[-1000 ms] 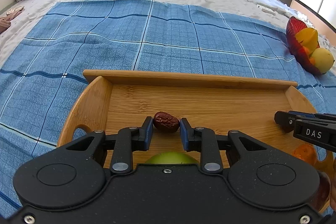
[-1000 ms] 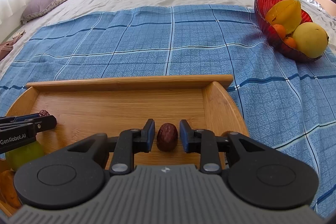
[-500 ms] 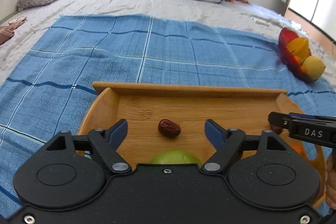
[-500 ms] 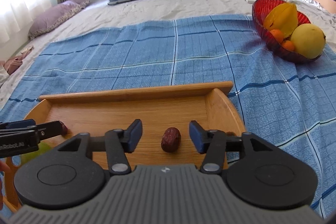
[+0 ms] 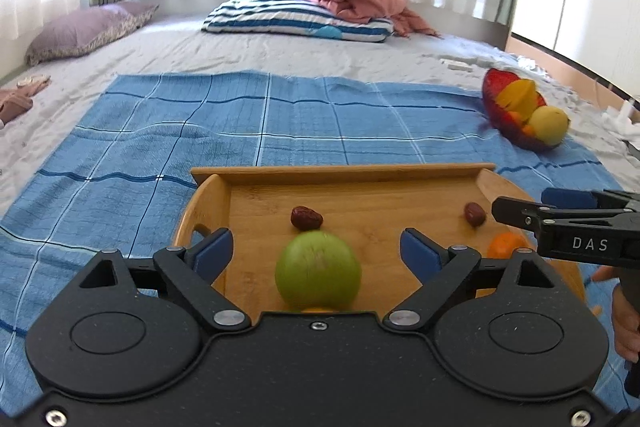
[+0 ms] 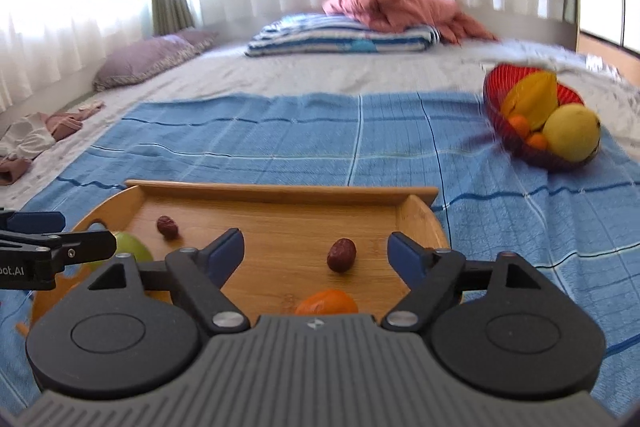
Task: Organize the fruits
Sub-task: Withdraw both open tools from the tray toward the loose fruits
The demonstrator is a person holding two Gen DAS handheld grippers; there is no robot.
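Both grippers, left gripper [image 5: 316,253] and right gripper [image 6: 316,254], gape wide, holding nothing. On the wooden tray [image 5: 340,171] lie a green apple [image 5: 318,270], tangerine [image 6: 326,302] and two dates [image 5: 306,218] [image 6: 341,254]. Judging by this, sorting is partway: the red bowl [image 6: 496,95] holds more fruit.

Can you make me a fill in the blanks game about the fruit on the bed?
1. The two red dates lie on the wooden ____.
2. The biggest fruit on the tray is a ____ apple.
3. The bowl holding the other fruit is colored ____.
4. Both grippers' jaws are ____.

Missing words: tray, green, red, open
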